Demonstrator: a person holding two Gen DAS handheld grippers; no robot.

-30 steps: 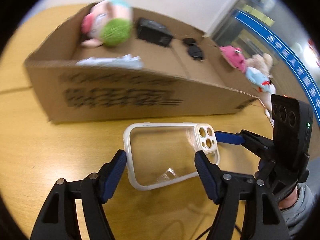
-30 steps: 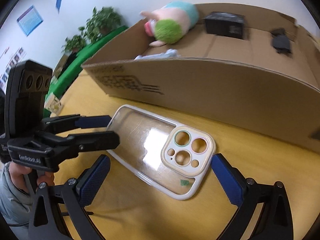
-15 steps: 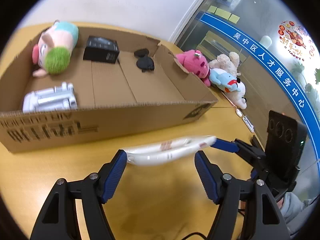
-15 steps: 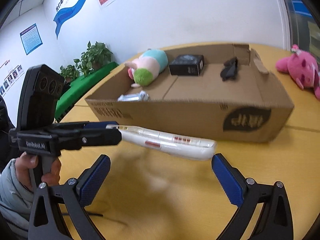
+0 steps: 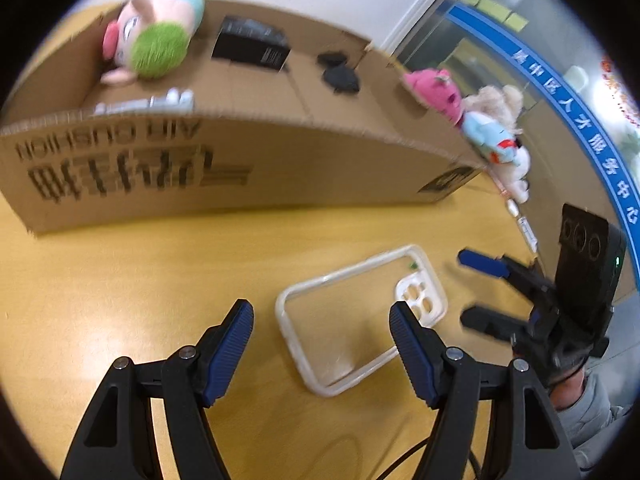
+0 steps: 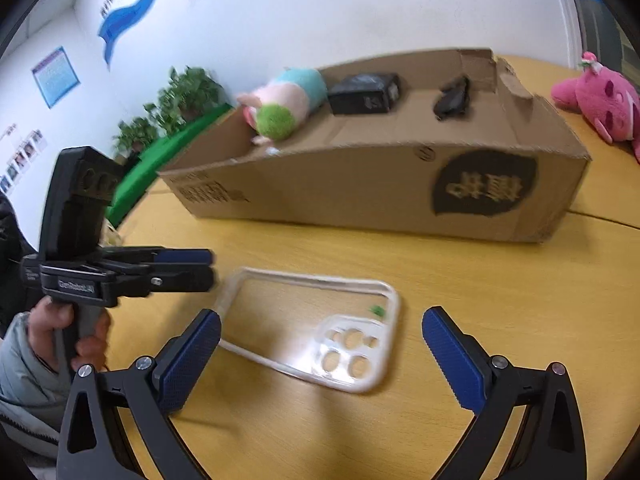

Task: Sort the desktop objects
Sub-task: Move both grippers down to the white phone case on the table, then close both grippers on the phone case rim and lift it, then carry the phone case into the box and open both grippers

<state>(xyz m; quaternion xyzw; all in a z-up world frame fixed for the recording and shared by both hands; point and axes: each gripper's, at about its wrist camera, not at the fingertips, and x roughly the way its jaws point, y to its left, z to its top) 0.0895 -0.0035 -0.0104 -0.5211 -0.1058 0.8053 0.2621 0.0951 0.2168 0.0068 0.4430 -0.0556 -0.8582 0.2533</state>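
A clear phone case (image 5: 360, 316) with a white rim lies flat on the yellow table, also in the right wrist view (image 6: 320, 328). My left gripper (image 5: 322, 332) is open, just short of the case. My right gripper (image 6: 320, 344) is open over the case's camera end; it also shows in the left wrist view (image 5: 476, 292). In the right wrist view the left gripper (image 6: 200, 268) is beside the case's left end. The cardboard box (image 5: 240, 160) stands behind it, also in the right wrist view (image 6: 360, 188).
The box holds a pink-and-green plush (image 5: 156, 40), a black box (image 5: 252, 44), black sunglasses (image 5: 340, 72) and a white item (image 5: 160, 102). Pink, beige and blue plush toys (image 5: 480, 116) lie right of the box; the pink plush (image 6: 596, 100) shows too.
The phone case was held up in the air between both grippers; now it lies flat on the table, inner side up, and no gripper holds it. Both grippers have drawn back slightly.
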